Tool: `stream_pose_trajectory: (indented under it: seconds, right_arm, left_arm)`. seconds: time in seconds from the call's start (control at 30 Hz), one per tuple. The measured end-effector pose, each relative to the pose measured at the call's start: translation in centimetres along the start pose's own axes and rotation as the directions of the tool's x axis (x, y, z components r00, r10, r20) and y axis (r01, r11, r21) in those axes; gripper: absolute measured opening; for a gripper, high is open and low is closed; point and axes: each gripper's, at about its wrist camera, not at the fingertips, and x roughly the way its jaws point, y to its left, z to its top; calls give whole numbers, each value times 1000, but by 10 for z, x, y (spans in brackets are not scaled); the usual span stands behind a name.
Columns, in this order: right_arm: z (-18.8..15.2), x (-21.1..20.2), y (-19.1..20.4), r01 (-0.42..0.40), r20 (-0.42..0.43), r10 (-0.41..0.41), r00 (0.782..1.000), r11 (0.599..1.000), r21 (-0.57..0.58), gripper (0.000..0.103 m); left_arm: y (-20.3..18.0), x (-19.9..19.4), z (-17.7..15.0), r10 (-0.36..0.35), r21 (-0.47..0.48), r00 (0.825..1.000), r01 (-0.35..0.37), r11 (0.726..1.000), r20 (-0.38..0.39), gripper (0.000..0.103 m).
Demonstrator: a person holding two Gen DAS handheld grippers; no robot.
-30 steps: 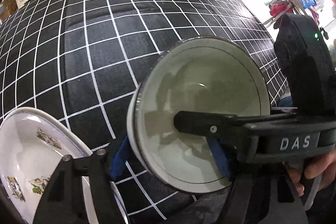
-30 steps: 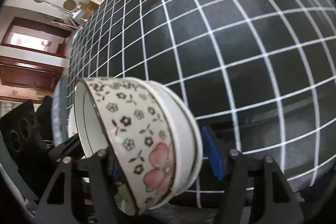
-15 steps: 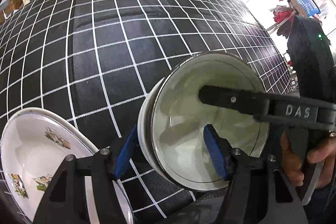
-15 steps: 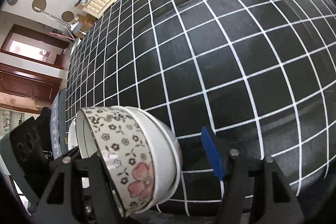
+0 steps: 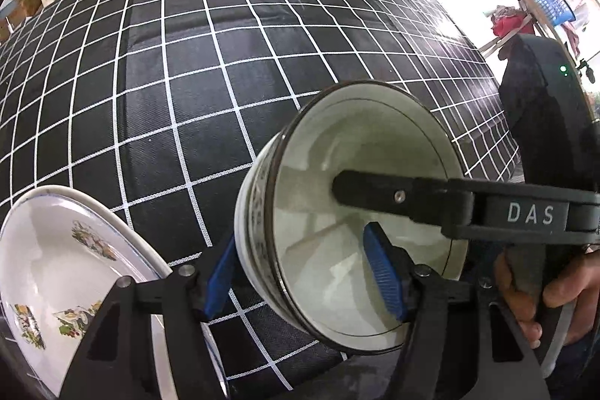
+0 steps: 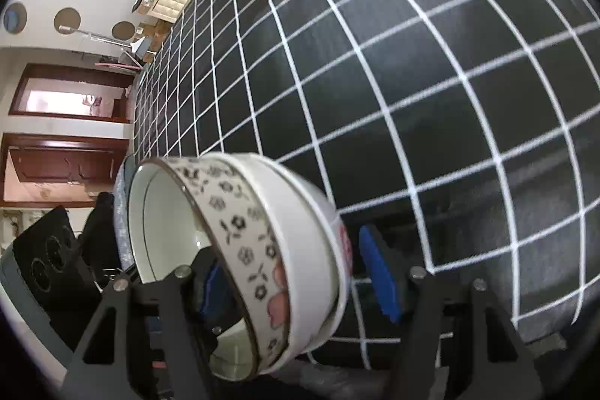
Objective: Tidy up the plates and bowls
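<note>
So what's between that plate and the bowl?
In the left wrist view, only checked tablecloth and the left tool's blue finger separate the plate from the bowl.

- The right gripper [image 6: 296, 272] reaches in from the bottom of the frame, its black fingers tipped with blue pads [image 6: 378, 272].
- Two nested bowls [image 6: 240, 250] sit tilted on edge at lower centre, mouths turned to the left of the frame; the floral band and a pink flower face the camera.
- The left pad lies inside the bowl mouth; the right pad stands just clear of the outer wall. The jaws have just been closing, with the bowl wall between them.
- A black cloth with a white grid [image 6: 412, 81] fills the right and upper frame.
- Wooden doors [image 6: 63, 160] show at left.
</note>
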Motion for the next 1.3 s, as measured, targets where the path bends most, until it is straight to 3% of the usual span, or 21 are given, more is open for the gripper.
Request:
stream_pose_trajectory:
  seconds: [0.37, 0.73, 1.03, 1.3]
  right_arm:
    - [-10, -5, 16, 72, 38, -73, 997, 997, 20, 63]
    - [-13, -14, 34, 38, 61, -38, 997, 999, 6, 62]
    - [-15, -22, 85, 17, 78, -10, 997, 996, -88, 62]
    - [-20, 4, 140, -16, 31, 22, 999, 981, -191, 62]
  left_arm:
    - [-1, 0, 2, 18, -23, 1000, -18, 1000, -5, 60]
    - [-8, -11, -2, 44, -26, 999, -44, 999, 18, 60]
    - [-10, -55, -3, 72, -31, 992, -69, 997, 103, 60]
    - [15, -109, -16, 129, -83, 975, -115, 990, 179, 60]
